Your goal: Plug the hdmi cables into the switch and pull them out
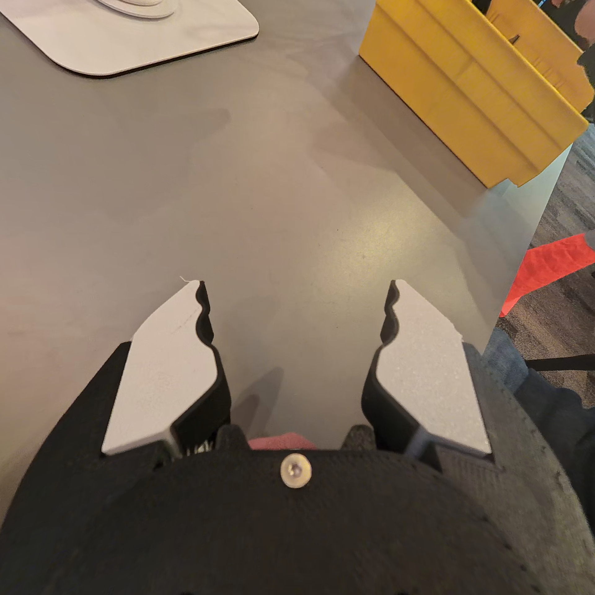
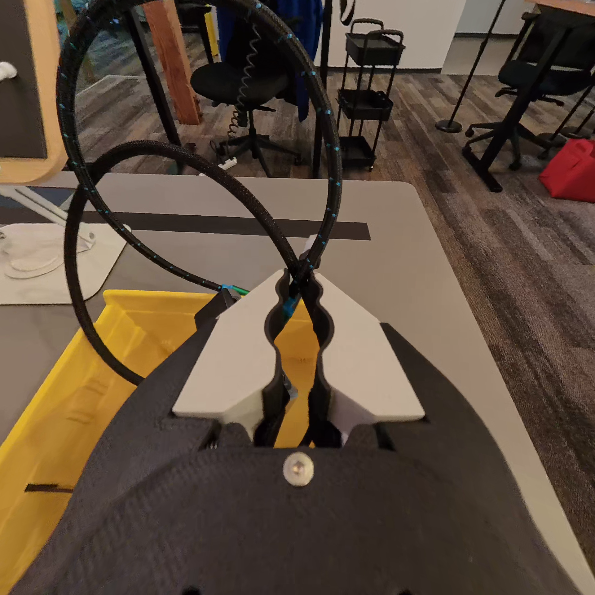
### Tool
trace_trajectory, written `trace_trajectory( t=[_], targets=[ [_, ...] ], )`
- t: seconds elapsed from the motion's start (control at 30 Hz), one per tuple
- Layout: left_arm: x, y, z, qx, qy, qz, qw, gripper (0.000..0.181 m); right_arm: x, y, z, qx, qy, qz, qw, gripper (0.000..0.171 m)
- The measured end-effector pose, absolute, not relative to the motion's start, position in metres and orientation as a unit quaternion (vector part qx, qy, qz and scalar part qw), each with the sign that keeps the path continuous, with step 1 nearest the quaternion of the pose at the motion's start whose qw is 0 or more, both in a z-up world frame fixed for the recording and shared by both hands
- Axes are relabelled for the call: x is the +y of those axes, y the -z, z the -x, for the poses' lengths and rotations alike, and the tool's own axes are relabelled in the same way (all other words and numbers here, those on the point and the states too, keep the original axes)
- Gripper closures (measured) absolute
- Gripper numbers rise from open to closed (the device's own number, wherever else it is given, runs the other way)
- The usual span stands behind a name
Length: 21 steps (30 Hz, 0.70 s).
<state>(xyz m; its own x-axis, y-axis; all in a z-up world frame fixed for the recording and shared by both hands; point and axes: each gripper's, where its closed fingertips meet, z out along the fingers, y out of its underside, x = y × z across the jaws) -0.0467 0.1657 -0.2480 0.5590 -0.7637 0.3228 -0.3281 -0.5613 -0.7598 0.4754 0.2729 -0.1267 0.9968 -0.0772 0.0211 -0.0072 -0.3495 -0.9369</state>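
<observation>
Fetch step: right tongs (image 2: 297, 277) clamped on braided HDMI cables (image 2: 325, 116) above yellow bin (image 2: 96, 370); left tongs (image 1: 297, 283) apart, empty over desk (image 1: 193, 193); next, find the switch, unseen.

The left claw (image 1: 297, 283) hangs above the grey surface (image 1: 225, 193) with its two white fingers (image 1: 167, 363) spread wide and nothing between them. A yellow bin (image 1: 467, 83) stands on the surface far to the right, near the edge. A white flat base (image 1: 135, 42) with rounded corners lies at the far left. Past the surface's edge on the right, an orange-red cloth (image 1: 547, 270) lies on the carpeted floor (image 1: 563, 322).
</observation>
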Motion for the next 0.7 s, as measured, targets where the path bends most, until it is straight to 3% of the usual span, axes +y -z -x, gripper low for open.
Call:
trace_trajectory(
  t=[0.5, 0.7],
  targets=[
    [0.161, 0.251, 0.043, 0.34, 0.33, 0.819, 0.323, 0.078, 0.283, 0.137, -0.448, -0.115, 0.085, 0.859, 0.492, 0.159],
    [0.16, 0.252, 0.042, 0.344, 0.331, 0.819, 0.32, 0.078, 0.289, 0.151, -0.454, -0.09, 0.071, 0.883, 0.455, 0.158]
  ],
)
